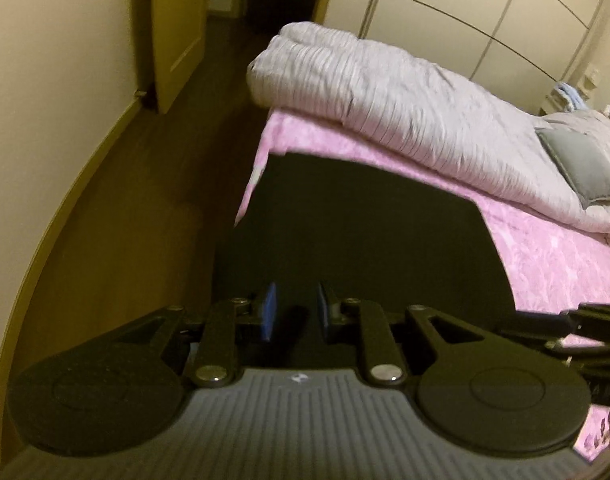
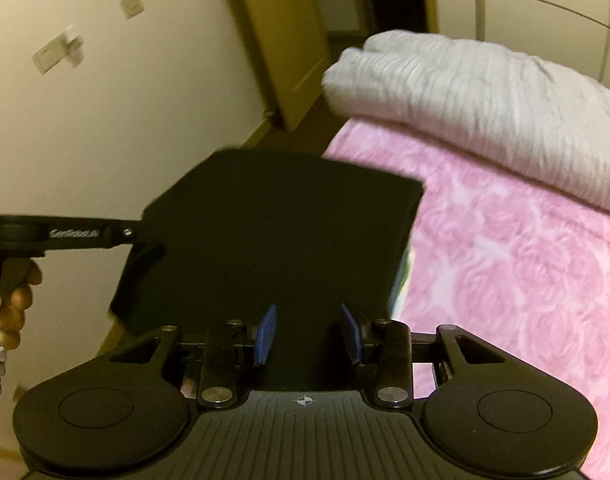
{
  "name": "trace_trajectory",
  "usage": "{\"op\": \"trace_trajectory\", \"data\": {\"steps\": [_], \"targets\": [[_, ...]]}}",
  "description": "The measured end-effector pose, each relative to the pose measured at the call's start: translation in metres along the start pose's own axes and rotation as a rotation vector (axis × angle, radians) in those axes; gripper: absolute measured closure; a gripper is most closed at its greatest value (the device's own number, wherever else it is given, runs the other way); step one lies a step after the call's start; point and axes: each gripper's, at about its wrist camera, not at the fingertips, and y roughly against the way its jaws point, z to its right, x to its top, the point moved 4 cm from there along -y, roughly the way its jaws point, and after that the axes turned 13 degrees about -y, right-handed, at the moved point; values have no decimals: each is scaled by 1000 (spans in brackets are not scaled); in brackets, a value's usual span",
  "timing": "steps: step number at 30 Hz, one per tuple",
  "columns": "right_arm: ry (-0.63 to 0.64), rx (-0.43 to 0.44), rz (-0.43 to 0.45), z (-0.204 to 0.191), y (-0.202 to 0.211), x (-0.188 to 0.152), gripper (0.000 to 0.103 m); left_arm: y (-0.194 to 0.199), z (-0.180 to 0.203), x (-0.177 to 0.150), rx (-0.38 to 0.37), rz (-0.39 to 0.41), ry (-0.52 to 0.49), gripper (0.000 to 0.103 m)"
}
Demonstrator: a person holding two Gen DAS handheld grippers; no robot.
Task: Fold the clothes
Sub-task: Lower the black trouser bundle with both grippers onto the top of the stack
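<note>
Black cloth [image 2: 281, 232], a dark garment folded to a flat panel with straight edges, is lying at the corner of the bed [image 2: 525, 280], over the pink rose-patterned cover, with one side reaching past the bed's edge above the floor [image 1: 145, 200]. The left gripper [image 1: 295, 312] is hovering low over the near edge of the garment, its blue pads [image 1: 269, 308] standing a narrow way apart with a small dark fold rising between them; whether they are pinching it cannot be told. The right gripper [image 2: 307, 334] is hanging over the same near edge, its jaws parted wider and closing on nothing, the cloth lying beneath them. A hand [image 2: 13, 304] is gripping the left tool's handle beside the wall [image 2: 105, 120]. A pale grey ribbed duvet [image 1: 385, 112] is lying bunched along the far edge of the bed, a grey cushion [image 1: 581, 168] resting on it.
</note>
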Motion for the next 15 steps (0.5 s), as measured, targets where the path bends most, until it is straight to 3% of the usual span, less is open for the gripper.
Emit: {"op": "trace_trajectory", "data": {"steps": [6,10,15], "targets": [[38,-33,-64,2,-25,-32,63,-5,12,-27,40,-46,25,86],[-13,-21,-31,3,-5,-32,63,20,22,-25,98,-32,9,83],[-89,-10,-6,8,22,-38,63,48,40,-30,167,-15,5,72]]}}
